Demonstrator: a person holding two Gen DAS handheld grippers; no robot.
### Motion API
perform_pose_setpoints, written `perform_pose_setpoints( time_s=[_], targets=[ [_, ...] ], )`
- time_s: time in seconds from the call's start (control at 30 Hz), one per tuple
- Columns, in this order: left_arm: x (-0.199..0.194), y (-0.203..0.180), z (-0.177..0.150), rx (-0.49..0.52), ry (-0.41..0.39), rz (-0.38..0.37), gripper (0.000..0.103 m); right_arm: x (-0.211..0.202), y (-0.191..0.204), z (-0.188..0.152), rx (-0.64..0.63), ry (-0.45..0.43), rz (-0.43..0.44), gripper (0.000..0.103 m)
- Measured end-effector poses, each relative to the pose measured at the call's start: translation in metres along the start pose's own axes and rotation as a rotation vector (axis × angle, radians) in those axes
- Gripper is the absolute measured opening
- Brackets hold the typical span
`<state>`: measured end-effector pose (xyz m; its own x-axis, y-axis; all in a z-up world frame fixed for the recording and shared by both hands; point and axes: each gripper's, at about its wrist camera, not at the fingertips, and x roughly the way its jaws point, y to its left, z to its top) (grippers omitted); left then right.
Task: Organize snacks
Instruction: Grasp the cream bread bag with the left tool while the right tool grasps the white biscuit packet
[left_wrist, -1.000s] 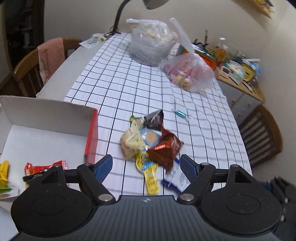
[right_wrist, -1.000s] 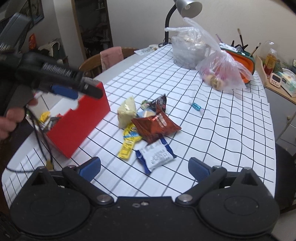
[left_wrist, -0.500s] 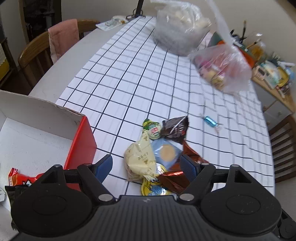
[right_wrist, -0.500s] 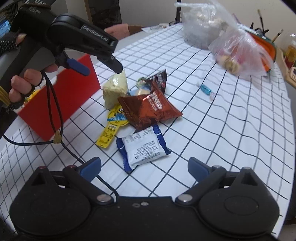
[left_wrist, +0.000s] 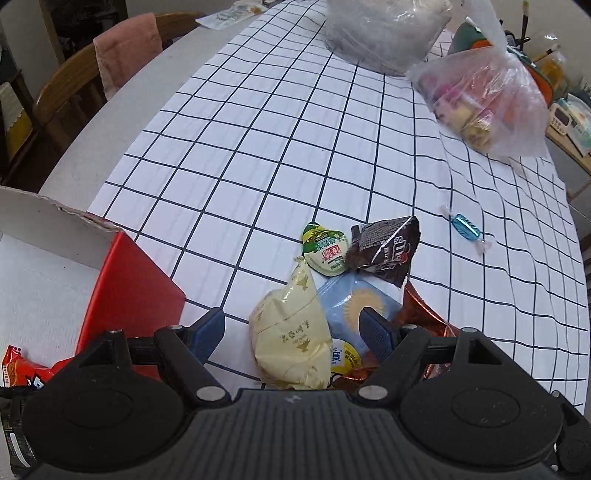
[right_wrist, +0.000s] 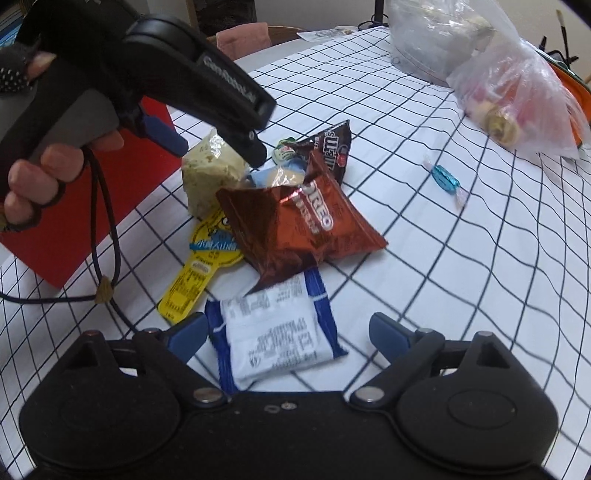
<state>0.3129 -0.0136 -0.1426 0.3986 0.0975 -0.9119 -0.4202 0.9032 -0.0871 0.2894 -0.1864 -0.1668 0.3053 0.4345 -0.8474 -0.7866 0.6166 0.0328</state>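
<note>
A small heap of snack packets lies on a checked tablecloth (left_wrist: 280, 155); a red box (left_wrist: 129, 291) at nine o'clock of it already holds a few. The left gripper (left_wrist: 291, 328) stands apart around a cream packet (left_wrist: 290, 332), not pressing. The right gripper (right_wrist: 286, 332) is closing, its jaws still wide, around a blue-and-white packet (right_wrist: 275, 336) without touching. A brown Oreo bag (right_wrist: 295, 225) and a blue candy (right_wrist: 445, 179), at two o'clock, wait. Most sorting seems undone.
</note>
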Motion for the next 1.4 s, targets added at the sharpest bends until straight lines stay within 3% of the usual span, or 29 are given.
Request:
perform_pose_setpoints(
  time_s=[0.17,0.23,0.33,0.53,0.8,1.07,1.4],
  targets=[
    [0.008,0.002,0.001,-0.02,0.025,0.014,0.074,0.008,-0.012,0.006,0.044,0.017,0.034,0.09],
    [0.013,0.003,0.001,-0.022,0.044,0.02,0.061,0.01,-0.012,0.007,0.034,0.031,0.049,0.09],
    [0.015,0.005,0.0,-0.028,0.06,0.029,0.05,0.012,-0.008,0.008,-0.016,0.055,0.079,0.091],
    [0.012,0.008,-0.004,-0.04,0.062,0.06,0.038,0.021,0.005,0.011,-0.09,0.11,0.068,0.091],
    [-0.002,0.021,-0.02,-0.066,0.058,0.048,0.035,0.023,0.016,0.009,-0.173,0.118,0.022,0.087],
    [-0.032,0.026,-0.038,-0.08,0.033,-0.003,0.035,0.016,0.023,0.006,-0.205,0.111,0.001,0.059],
    [-0.06,0.032,-0.063,-0.059,0.034,-0.05,0.035,-0.008,0.029,-0.012,-0.131,0.096,-0.01,0.058]
  ],
)
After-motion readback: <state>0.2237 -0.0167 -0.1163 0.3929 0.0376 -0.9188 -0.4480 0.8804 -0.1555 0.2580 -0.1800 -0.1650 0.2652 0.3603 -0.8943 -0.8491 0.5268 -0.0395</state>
